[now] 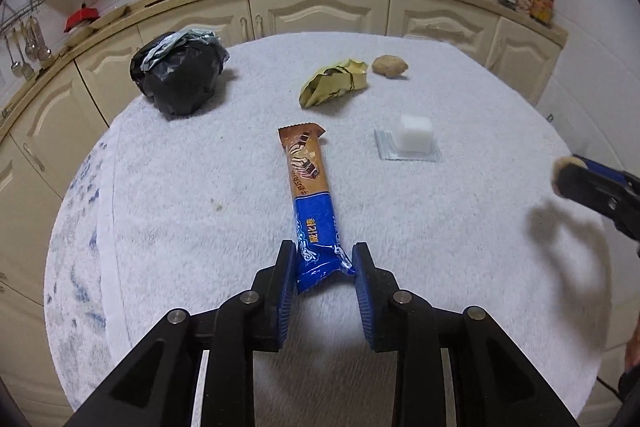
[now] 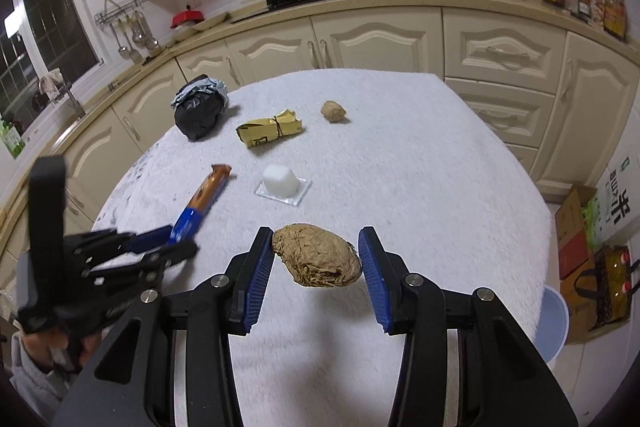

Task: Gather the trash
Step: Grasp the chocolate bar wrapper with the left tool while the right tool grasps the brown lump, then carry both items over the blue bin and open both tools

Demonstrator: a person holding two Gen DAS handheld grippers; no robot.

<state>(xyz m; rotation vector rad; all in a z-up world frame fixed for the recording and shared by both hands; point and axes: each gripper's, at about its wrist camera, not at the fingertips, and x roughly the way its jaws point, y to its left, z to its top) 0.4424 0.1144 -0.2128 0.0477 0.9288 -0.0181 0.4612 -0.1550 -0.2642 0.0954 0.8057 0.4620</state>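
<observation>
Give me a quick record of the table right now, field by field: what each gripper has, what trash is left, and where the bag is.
left gripper: snack wrapper end between jaws
right gripper: holds brown paper ball above table
still on table: yellow wrapper, small brown ball, white cup on clear lid
black bag: far left of table, top open

Two crumpled brown paper balls [image 2: 318,255] [image 2: 333,111], one long snack wrapper [image 1: 310,199], one yellow foil packet [image 2: 269,133], one black bag [image 2: 199,115] and one small clear plastic cup [image 2: 281,181] share the white-covered counter [image 2: 420,167]; two grippers [image 1: 325,261] [image 2: 316,259] frame the lower edge.
</observation>
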